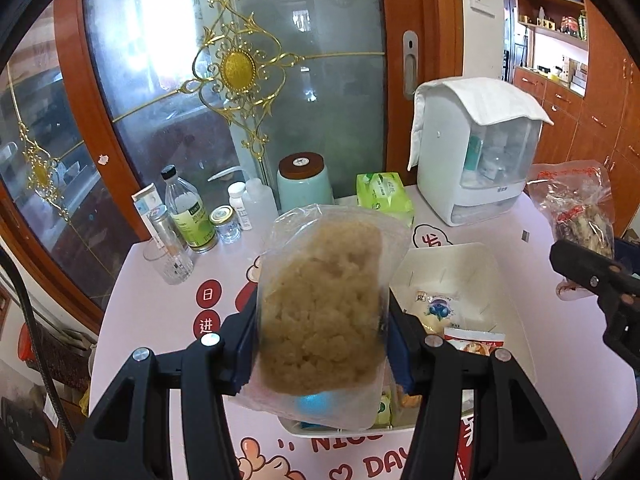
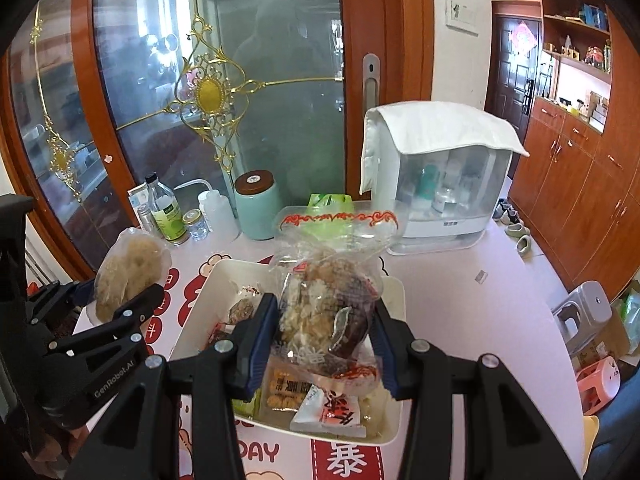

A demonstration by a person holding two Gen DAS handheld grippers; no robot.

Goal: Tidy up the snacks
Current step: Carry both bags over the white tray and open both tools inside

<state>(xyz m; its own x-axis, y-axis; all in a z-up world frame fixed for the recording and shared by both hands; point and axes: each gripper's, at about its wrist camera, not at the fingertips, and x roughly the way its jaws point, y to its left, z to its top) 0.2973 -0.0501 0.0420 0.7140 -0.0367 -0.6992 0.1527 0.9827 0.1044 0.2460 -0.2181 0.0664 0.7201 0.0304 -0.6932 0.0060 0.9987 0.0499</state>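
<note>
My left gripper [image 1: 322, 354] is shut on a clear bag of pale crumbly snack [image 1: 322, 300], held above the near left corner of a white bin [image 1: 516, 344]. In the right wrist view the same bag [image 2: 128, 272] hangs left of the bin [image 2: 200, 320]. My right gripper [image 2: 324, 344] is shut on a clear bag of mixed brown snacks with red print [image 2: 328, 292], raised over the bin. That bag [image 1: 576, 208] and the right gripper [image 1: 592, 280] show at the right edge of the left wrist view. Several small snack packets [image 2: 316, 404] lie inside the bin.
At the table's back stand a mint jar with a brown lid [image 1: 304, 182], bottles [image 1: 188, 208], a glass [image 1: 172, 264], a green tissue pack [image 1: 386, 194] and a white cloth-covered organiser box [image 1: 476, 152]. A glass sliding door [image 1: 240, 80] rises behind. Stools [image 2: 584, 312] stand right of the table.
</note>
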